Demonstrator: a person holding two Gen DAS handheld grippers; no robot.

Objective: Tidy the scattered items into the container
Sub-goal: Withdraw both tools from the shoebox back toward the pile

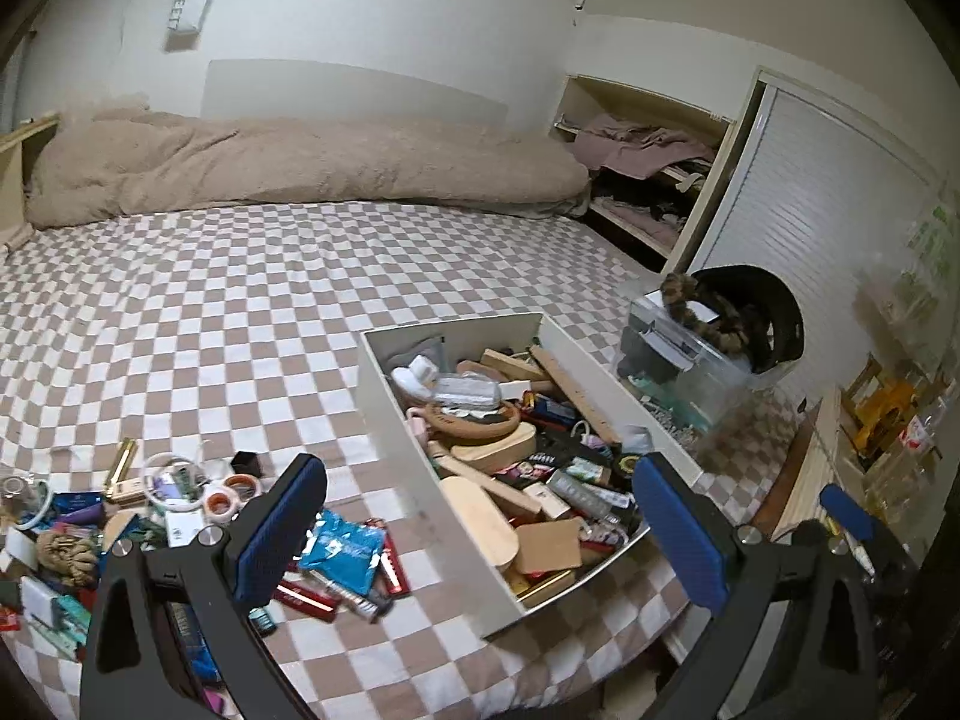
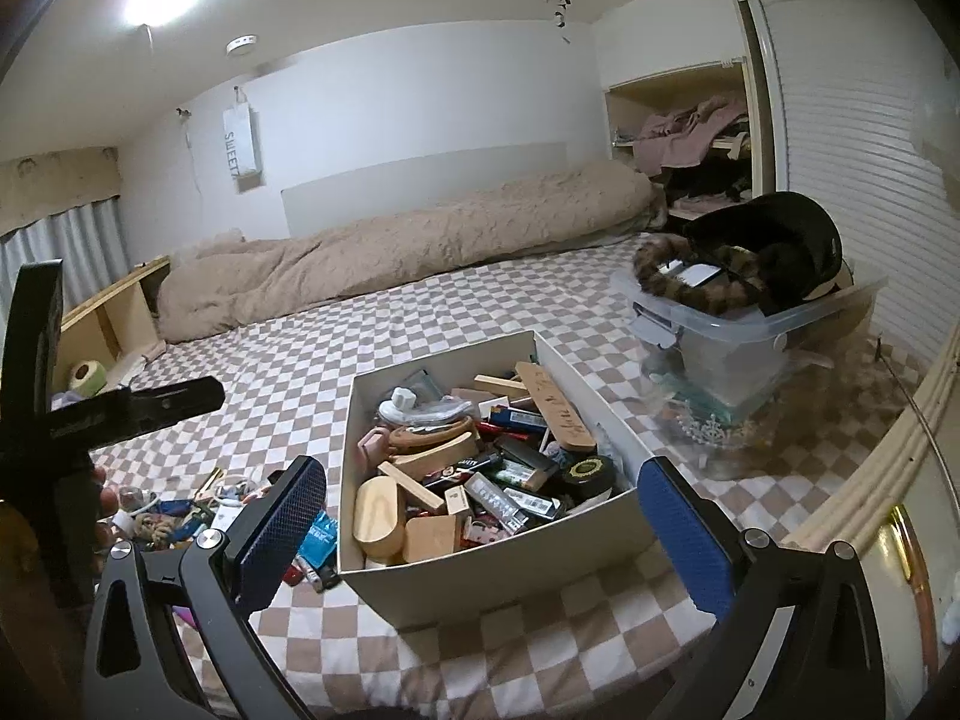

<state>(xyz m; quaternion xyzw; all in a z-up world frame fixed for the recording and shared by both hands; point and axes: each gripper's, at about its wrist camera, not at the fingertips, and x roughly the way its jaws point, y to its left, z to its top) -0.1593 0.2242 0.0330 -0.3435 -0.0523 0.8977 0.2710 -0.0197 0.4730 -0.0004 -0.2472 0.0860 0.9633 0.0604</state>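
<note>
A white open box (image 1: 396, 450) lies on the checked bed, filled with several wooden blocks, tubes and small packs. To its left lies a scattered pile (image 1: 180, 498): tape rolls (image 1: 231, 489), a blue packet (image 1: 348, 546), red sticks (image 1: 306, 597) and a rope knot (image 1: 66, 552). My left gripper (image 1: 480, 531) hovers open and empty above the box's near left corner. My right gripper (image 2: 483, 534) is open and empty in front of the box (image 2: 480, 564). The pile (image 2: 174, 516) shows at lower left in the right wrist view.
A clear plastic bin (image 1: 690, 360) holding a black hat and a leopard scarf stands right of the box. A beige duvet (image 1: 300, 162) lines the far side of the bed. Closet shelves (image 1: 648, 168) and a slatted door are at the back right. The bed's near edge runs just below the box.
</note>
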